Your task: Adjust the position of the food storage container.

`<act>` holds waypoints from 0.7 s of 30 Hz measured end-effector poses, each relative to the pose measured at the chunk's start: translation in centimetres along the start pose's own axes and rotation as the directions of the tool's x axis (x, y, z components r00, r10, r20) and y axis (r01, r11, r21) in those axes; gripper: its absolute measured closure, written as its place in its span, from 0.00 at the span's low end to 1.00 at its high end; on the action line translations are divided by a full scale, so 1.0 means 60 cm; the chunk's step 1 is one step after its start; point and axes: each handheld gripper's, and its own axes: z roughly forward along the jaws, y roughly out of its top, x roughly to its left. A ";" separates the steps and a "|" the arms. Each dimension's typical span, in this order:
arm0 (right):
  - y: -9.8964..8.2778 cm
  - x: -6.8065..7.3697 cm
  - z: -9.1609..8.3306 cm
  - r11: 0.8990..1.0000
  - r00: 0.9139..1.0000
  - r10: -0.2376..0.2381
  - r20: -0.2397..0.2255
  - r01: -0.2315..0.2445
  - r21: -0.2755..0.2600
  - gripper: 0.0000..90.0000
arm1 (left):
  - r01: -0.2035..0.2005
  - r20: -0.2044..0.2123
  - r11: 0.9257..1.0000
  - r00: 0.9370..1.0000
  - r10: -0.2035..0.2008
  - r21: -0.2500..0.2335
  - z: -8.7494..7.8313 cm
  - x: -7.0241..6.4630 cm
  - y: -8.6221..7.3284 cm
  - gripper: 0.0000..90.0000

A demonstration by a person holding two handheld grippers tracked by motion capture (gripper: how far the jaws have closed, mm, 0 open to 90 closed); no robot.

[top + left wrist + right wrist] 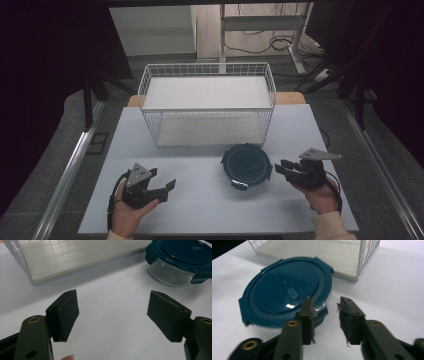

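Right tool hovers with its jaws narrowed to a small gap and nothing between them, the round lidded container lying just ahead and to its left on the white bench; left tool stands half open and empty, well apart from the container. With a clear, glass-like bowl and hard blue clip lid, the container probably handles heavy, stiff, slick and breakable, so a lid clip tab or the rim looks the safest hold.

Blue-lidded container, claw narrowed, empty
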 end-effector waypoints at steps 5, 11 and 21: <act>0.031 -0.006 0.009 0.999 1.000 -0.028 0.013 0.027 0.021 0.97 | -0.001 0.000 1.000 1.000 0.001 0.007 -0.001 -0.005 -0.003 0.27; 0.046 -0.027 0.019 0.999 0.998 -0.031 0.049 0.030 0.031 0.99 | -0.007 0.005 1.000 1.000 0.007 0.008 0.004 -0.015 0.001 0.27; 0.057 -0.045 0.045 0.997 0.996 -0.043 0.078 0.038 0.063 1.00 | -0.034 0.005 0.999 0.999 0.034 0.010 0.009 -0.021 0.008 0.27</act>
